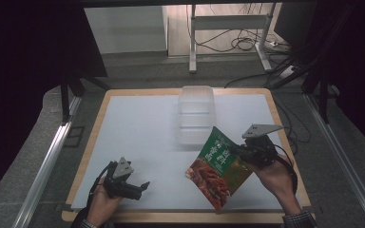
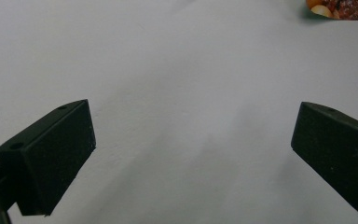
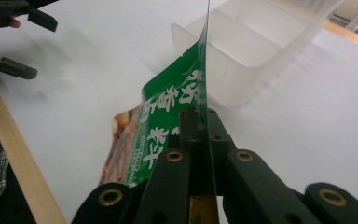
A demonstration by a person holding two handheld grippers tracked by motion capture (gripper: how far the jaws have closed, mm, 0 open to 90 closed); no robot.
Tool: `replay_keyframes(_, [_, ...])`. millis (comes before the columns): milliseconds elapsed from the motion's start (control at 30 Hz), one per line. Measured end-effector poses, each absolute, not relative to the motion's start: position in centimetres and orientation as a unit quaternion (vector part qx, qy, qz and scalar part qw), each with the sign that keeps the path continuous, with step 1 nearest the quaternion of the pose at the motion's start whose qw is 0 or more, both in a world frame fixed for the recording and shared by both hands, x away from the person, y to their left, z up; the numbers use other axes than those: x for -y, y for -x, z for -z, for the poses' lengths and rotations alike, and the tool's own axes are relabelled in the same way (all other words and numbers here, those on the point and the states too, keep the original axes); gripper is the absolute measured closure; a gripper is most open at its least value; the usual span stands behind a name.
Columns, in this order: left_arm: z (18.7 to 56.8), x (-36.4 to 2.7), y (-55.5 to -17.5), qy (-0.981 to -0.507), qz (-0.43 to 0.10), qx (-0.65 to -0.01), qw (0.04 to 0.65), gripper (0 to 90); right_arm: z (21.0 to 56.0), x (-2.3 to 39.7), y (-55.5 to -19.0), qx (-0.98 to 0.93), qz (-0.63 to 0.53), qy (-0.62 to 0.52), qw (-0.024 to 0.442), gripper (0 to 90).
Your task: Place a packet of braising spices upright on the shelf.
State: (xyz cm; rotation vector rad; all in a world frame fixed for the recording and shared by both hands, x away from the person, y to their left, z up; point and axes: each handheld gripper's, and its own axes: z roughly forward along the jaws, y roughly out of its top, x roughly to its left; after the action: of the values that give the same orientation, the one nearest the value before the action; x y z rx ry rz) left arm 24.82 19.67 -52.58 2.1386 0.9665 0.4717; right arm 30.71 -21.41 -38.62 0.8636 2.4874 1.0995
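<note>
Clearly a one-gripper lift: pouch held by its edge, bin waiting behind

Largest first, the white-topped tabletop with a pale wooden rim (image 1: 138,137) carries everything and lies mostly bare, which leaves room to swing a package about. Toward its far middle stands a clear, translucent plastic storage bin with inner dividers (image 1: 196,111), its open top facing up; set there, it looks like the likely destination, though that is a judgement.

Next in size, the flat green and red printed food pouch (image 1: 219,166) hangs tilted just in front of the bin, its lower corner near the tabletop's front edge; whether that corner touches the surface I cannot tell. It is held by its right-hand edge, probably so its body stays free to drop into a compartment.

The right hand-held gripper (image 1: 254,151) does the holding: in the right gripper view its black jaws are pressed together on the thin pouch edge (image 3: 177,121), which rises edge-on between them toward the bin (image 3: 256,42).

The left hand-held gripper (image 1: 132,189) sits low at the front left, well apart from the pouch, jaws spread wide over bare white surface, seemingly parked out of the way.
</note>
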Motion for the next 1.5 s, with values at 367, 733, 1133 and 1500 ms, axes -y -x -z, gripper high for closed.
replay_keyframes(367, [52.4,-19.7,-24.8,-0.829,-0.172,-0.381,0.371,0.0,35.7,20.2,-30.4,-0.864,-0.391,-0.283,0.144,89.0])
replay_keyframes(733, [52.4,-19.7,-24.8,-0.83,-0.172,-0.381,0.37,0.0,33.9,20.3,-30.6,-0.864,-0.383,-0.278,0.169,89.0])
replay_keyframes(1133, [52.3,-19.8,-24.9,-0.828,-0.168,-0.381,0.375,0.0,32.6,20.2,-30.7,-0.866,-0.39,-0.265,0.167,89.0])
replay_keyframes(1500, [52.3,-19.8,-24.9,-0.827,-0.168,-0.383,0.376,0.0,30.1,20.1,-32.4,-0.861,-0.402,-0.267,0.164,89.0])
